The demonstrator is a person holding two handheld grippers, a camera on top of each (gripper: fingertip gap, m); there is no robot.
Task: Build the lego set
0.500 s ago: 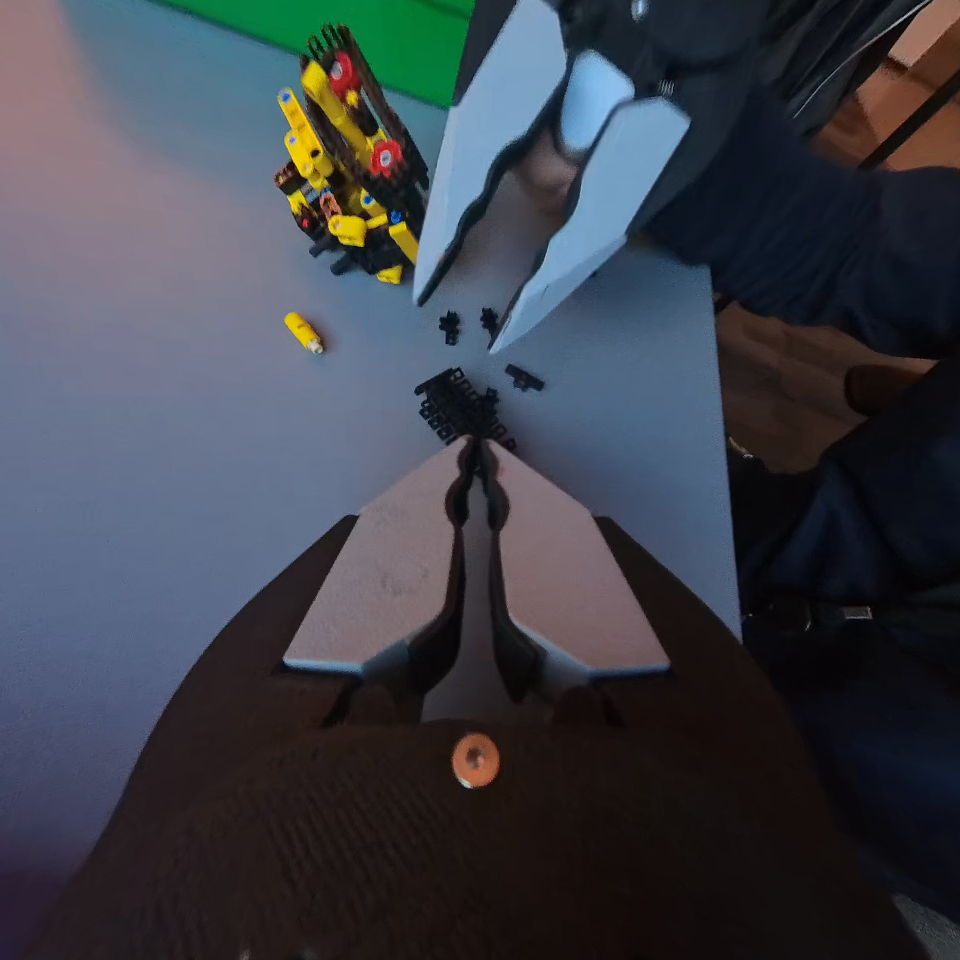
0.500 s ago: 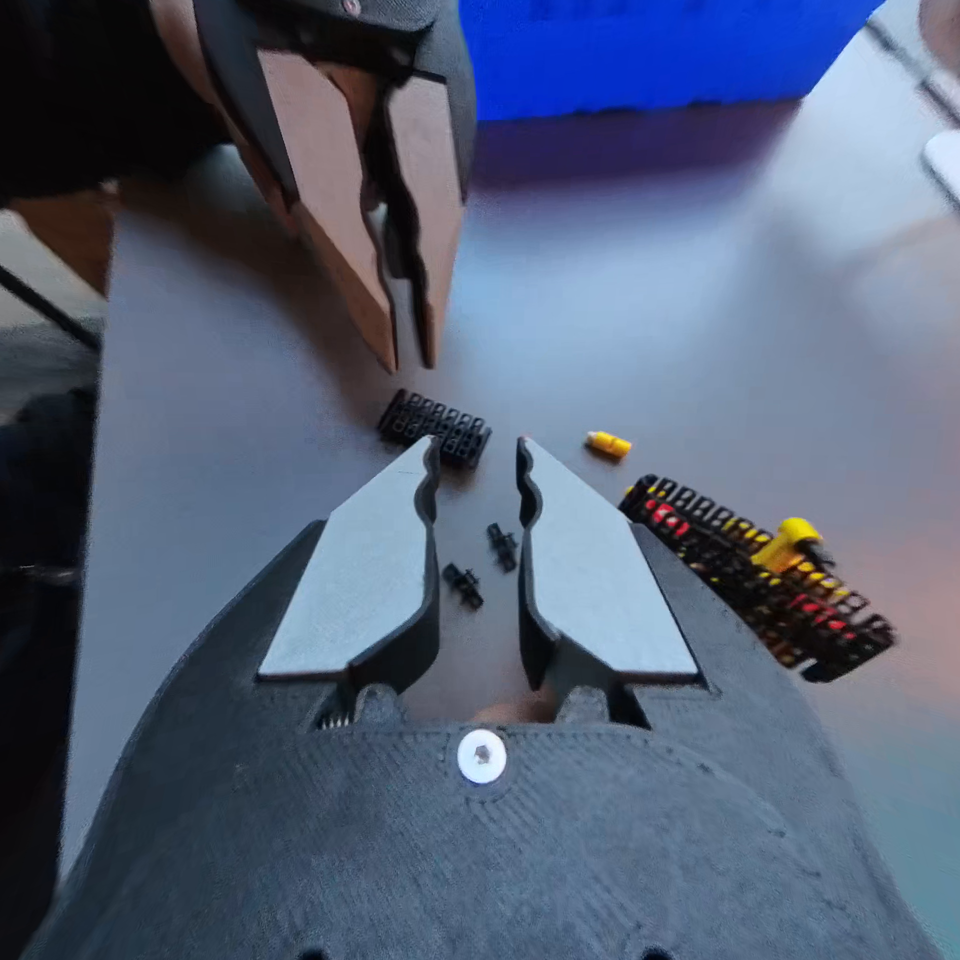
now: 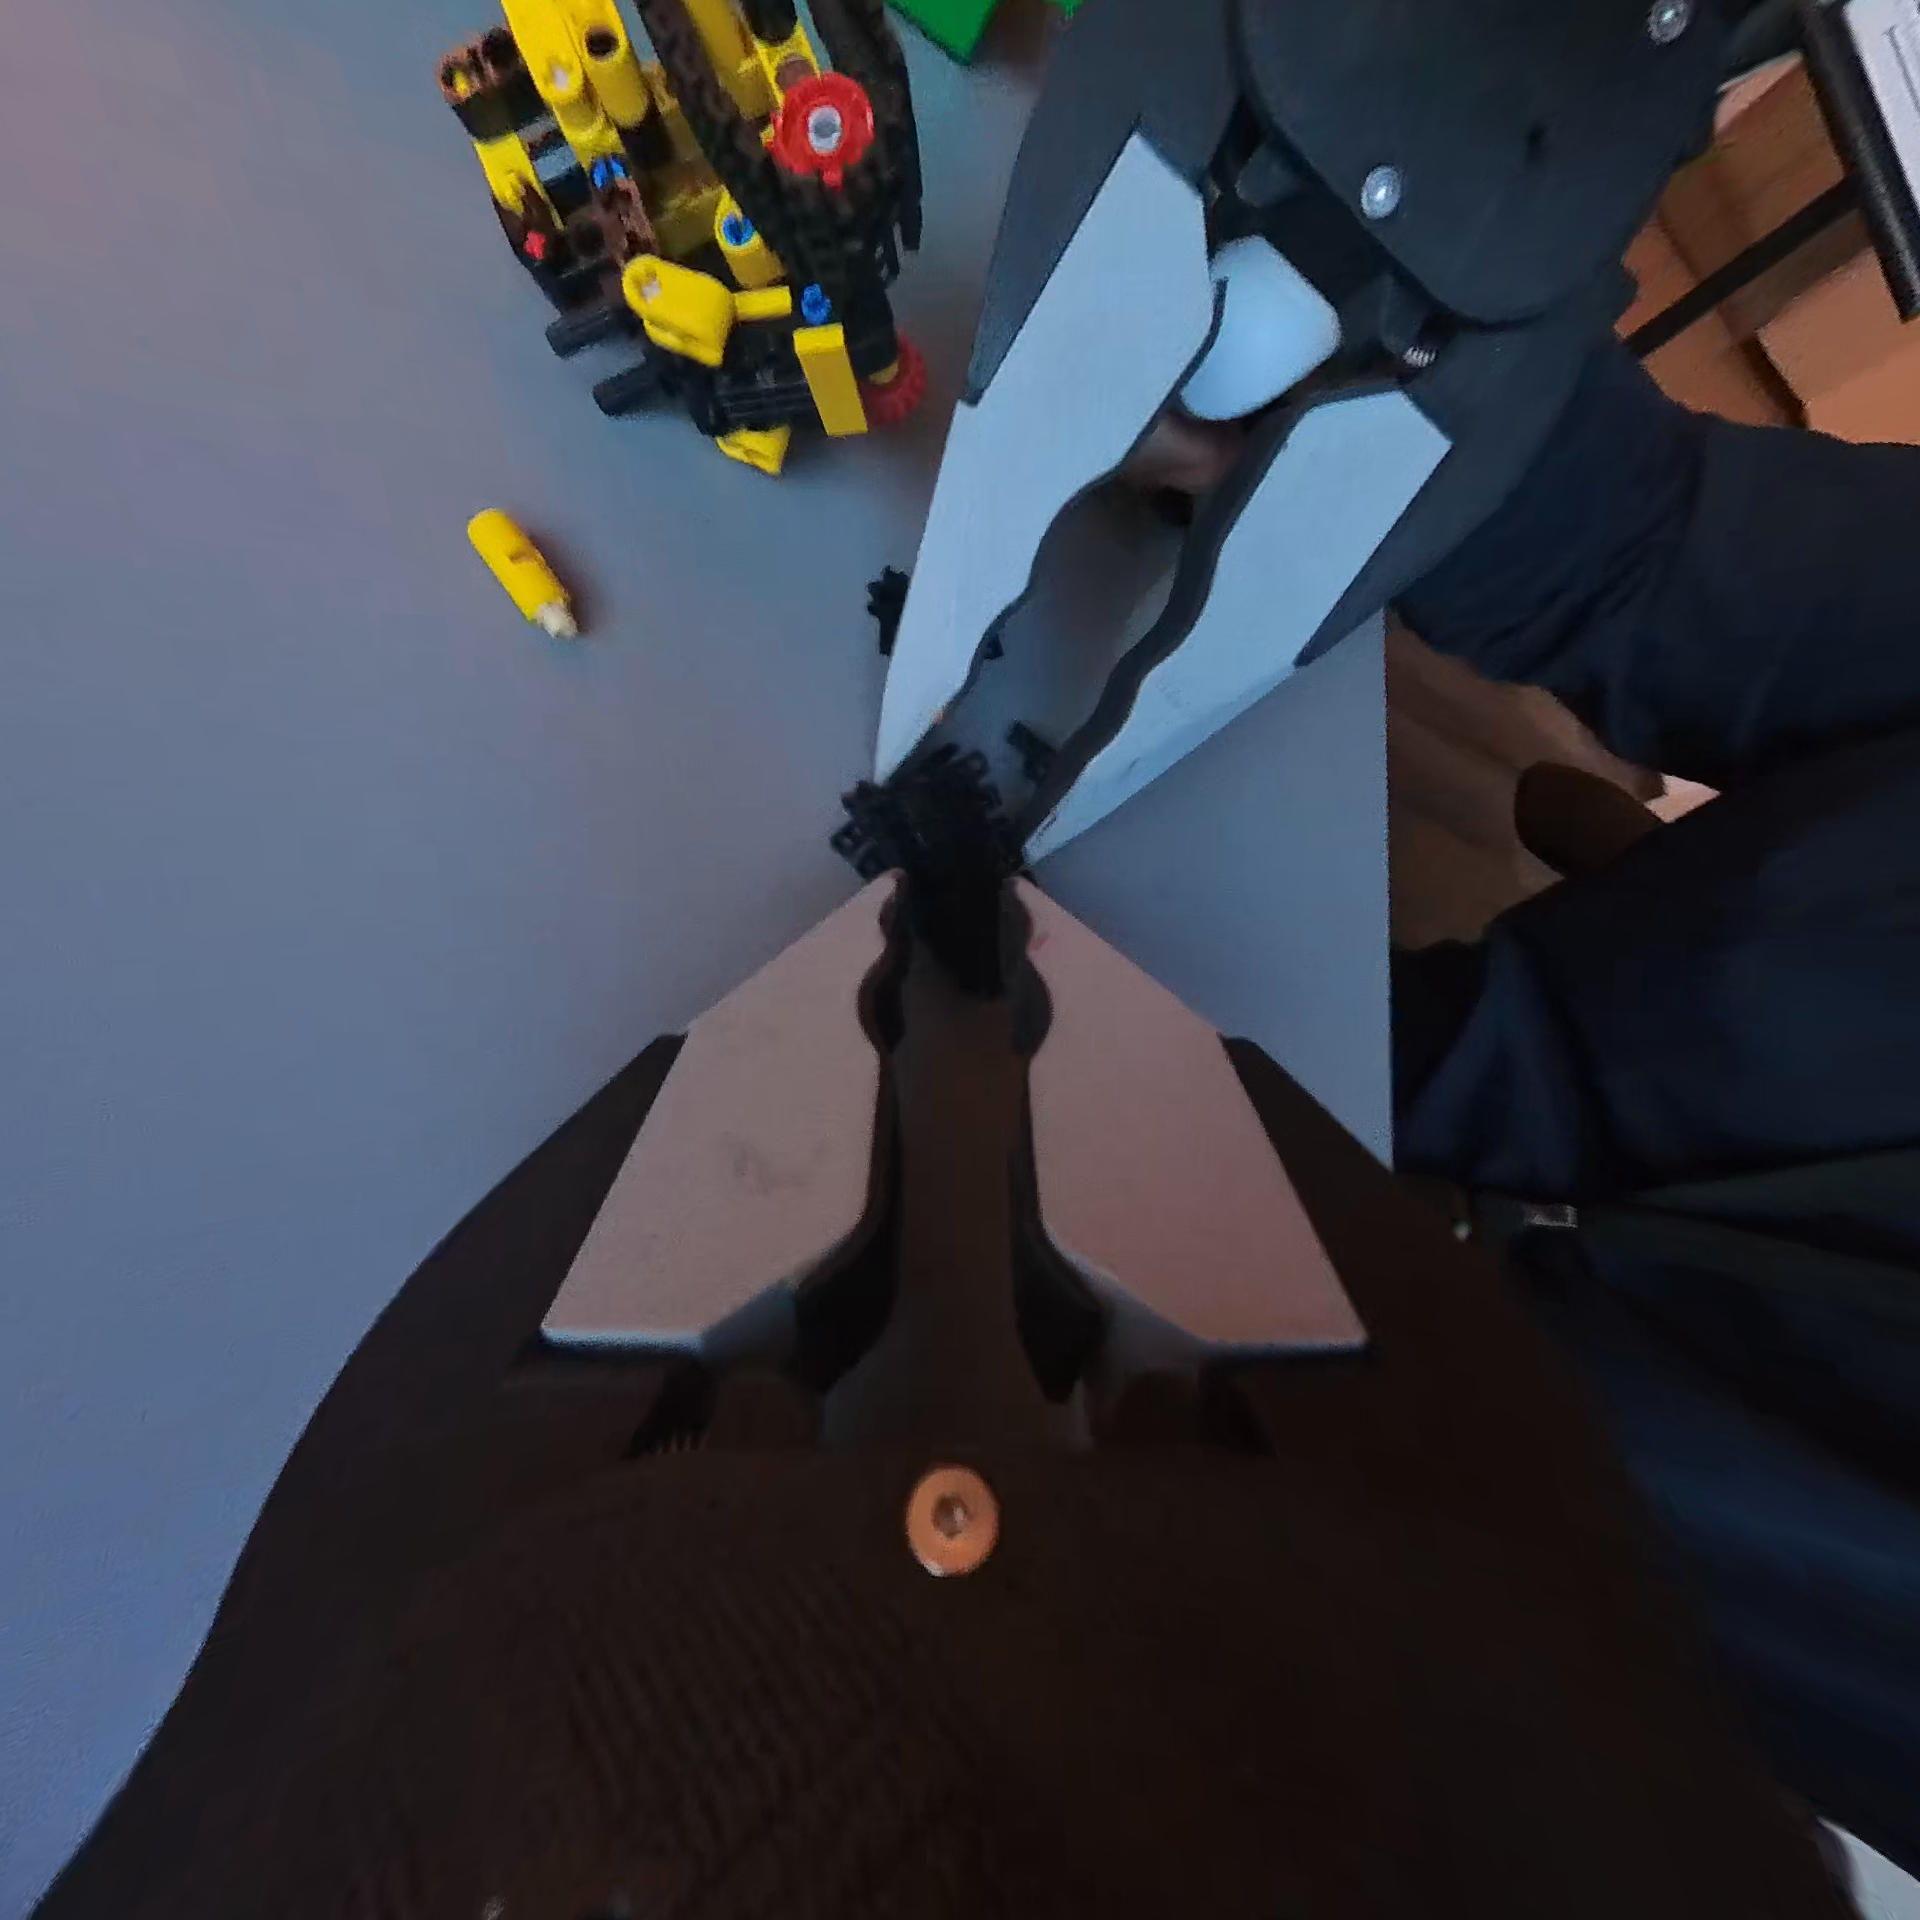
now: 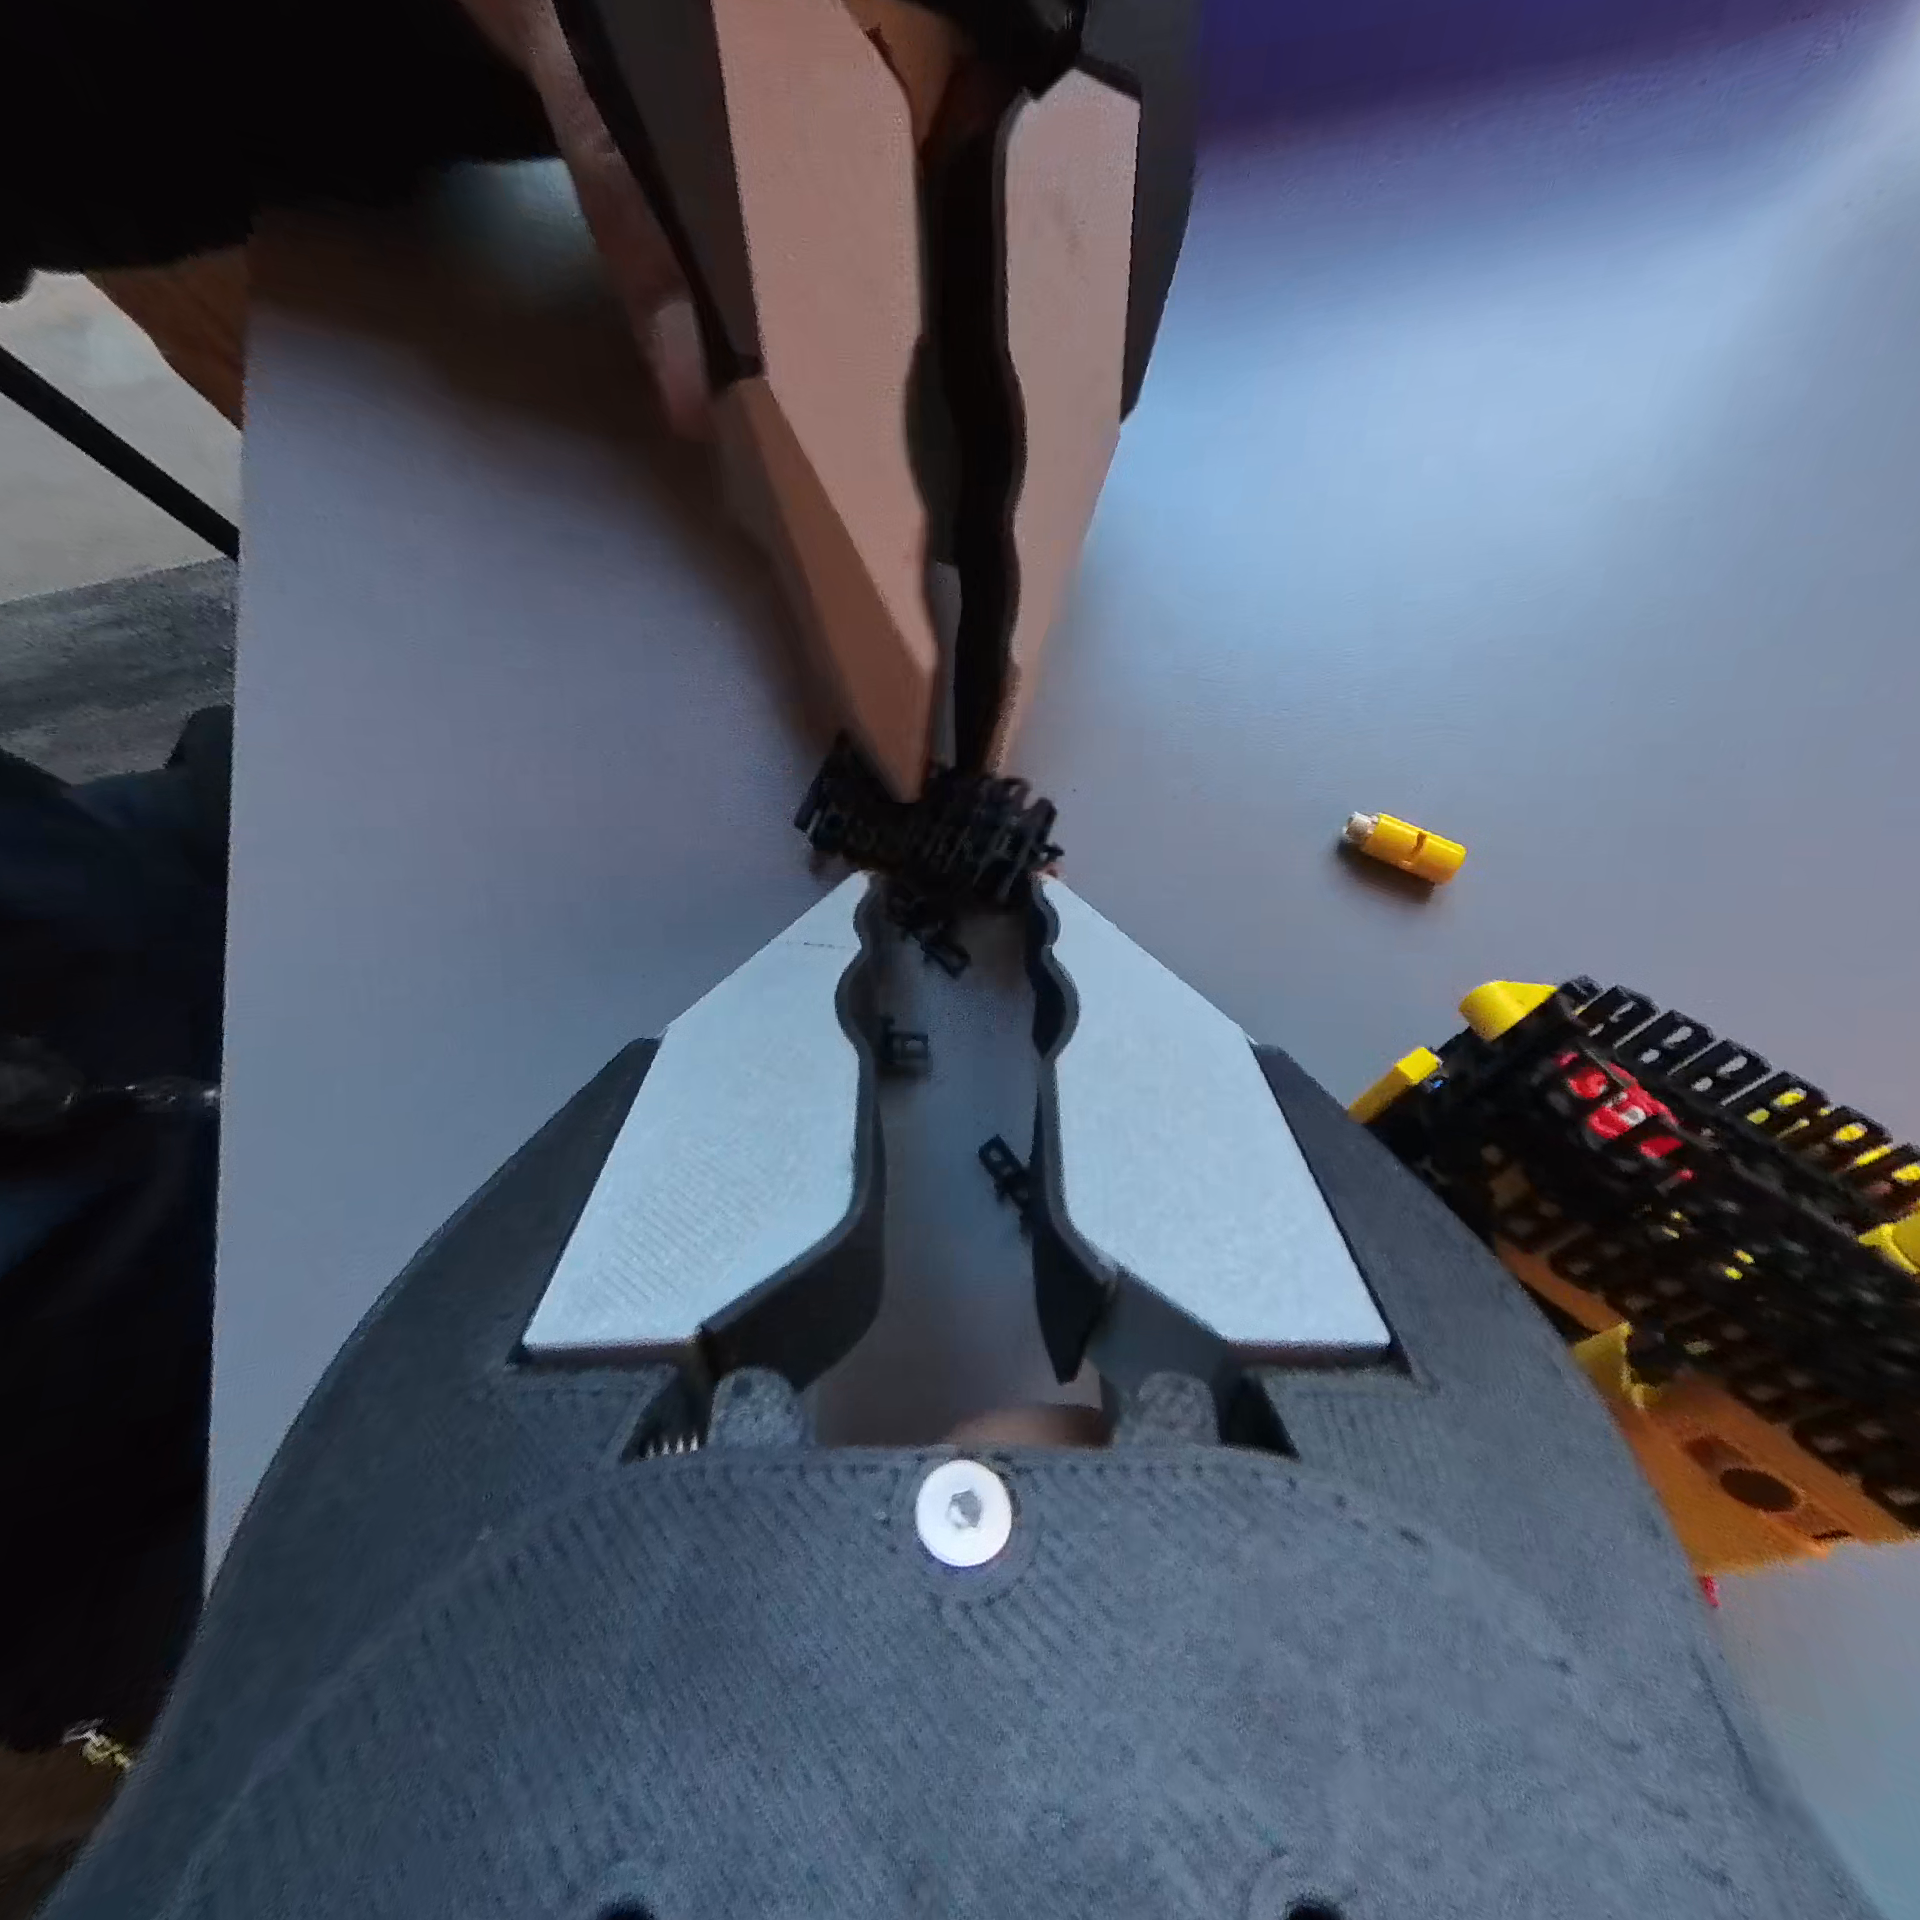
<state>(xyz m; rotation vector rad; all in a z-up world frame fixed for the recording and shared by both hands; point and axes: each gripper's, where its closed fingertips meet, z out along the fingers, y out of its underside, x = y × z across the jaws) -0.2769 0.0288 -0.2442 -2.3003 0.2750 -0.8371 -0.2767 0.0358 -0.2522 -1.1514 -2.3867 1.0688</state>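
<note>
Grippers: two. Brown left gripper [image 3: 951, 883], grey right gripper [image 4: 951, 883], tips meeting.

Black track piece [image 4: 930, 831]: one, between both grippers' tips.

Loose black links: three on the table [image 4: 1455, 520] inside the right gripper's fingers: one [image 4: 940, 948] near the tips, one [image 4: 902, 1047] by the left finger, one [image 4: 1006, 1172] by the right finger. The left wrist view shows one link [image 3: 885, 608] outside the right gripper; cannot tell if it is a fourth.

Yellow pin [image 4: 1405, 847]: one, right of the right gripper's tips.

Yellow-black model [image 4: 1704, 1226]: one, right of the right gripper.
</note>
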